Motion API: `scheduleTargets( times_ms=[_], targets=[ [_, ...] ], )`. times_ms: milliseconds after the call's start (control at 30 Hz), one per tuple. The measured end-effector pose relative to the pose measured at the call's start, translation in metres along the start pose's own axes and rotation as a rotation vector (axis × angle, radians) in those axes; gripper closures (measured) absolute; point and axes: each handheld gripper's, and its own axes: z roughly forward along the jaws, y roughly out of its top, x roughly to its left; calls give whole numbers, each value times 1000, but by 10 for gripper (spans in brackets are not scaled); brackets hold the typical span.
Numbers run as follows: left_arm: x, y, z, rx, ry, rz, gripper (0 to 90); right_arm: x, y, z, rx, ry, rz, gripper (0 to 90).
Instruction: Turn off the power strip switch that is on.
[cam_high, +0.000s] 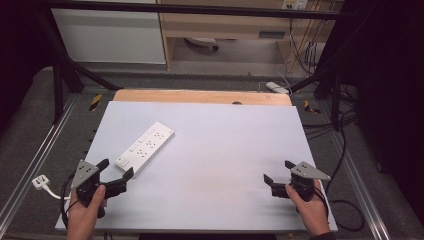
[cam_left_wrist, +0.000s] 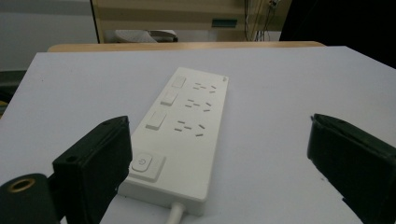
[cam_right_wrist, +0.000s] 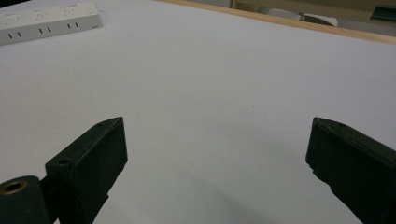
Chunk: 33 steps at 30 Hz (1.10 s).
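A white power strip (cam_high: 144, 146) with several sockets and switches lies slantwise on the left half of the white table (cam_high: 220, 150). Its cord runs off the near end toward a white plug (cam_high: 41, 182) beside the table's left edge. My left gripper (cam_high: 116, 168) is held just in front of the strip's switch end, jaws wide open and empty. In the left gripper view the power strip (cam_left_wrist: 183, 128) lies just ahead of the left gripper (cam_left_wrist: 219, 140), its near end level with the left jaw. My right gripper (cam_high: 279, 171) hovers open at the near right, with nothing between its jaws; the power strip (cam_right_wrist: 46, 21) lies far off.
A wooden board edge (cam_high: 200, 96) borders the table's far side. Black frame bars (cam_high: 65, 75) stand at both far corners. Cables (cam_high: 345, 200) trail on the floor at the right, and a white adapter (cam_high: 276, 87) lies behind the table.
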Motion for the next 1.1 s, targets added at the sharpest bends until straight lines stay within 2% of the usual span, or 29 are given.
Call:
scheduleTargets(
  times_ms=[167,233,367,667,1100],
  targets=[
    [0,0,-2,-17,11,-10,63,0,0,-1,-3,2,1,45],
    [0,-1,-3,-14,14,-3,62,1,0,-1,-4,2,6,42],
    [-1,1,-7,-40,28,-4,59,1,0,-1,-1,-3,1,40],
    [-6,4,-9,-42,0,-7,50,2,1,0,-6,-5,10,37],
    [-13,22,-2,-26,-32,2,50,1,1,0,-9,-6,15,36]
  ],
)
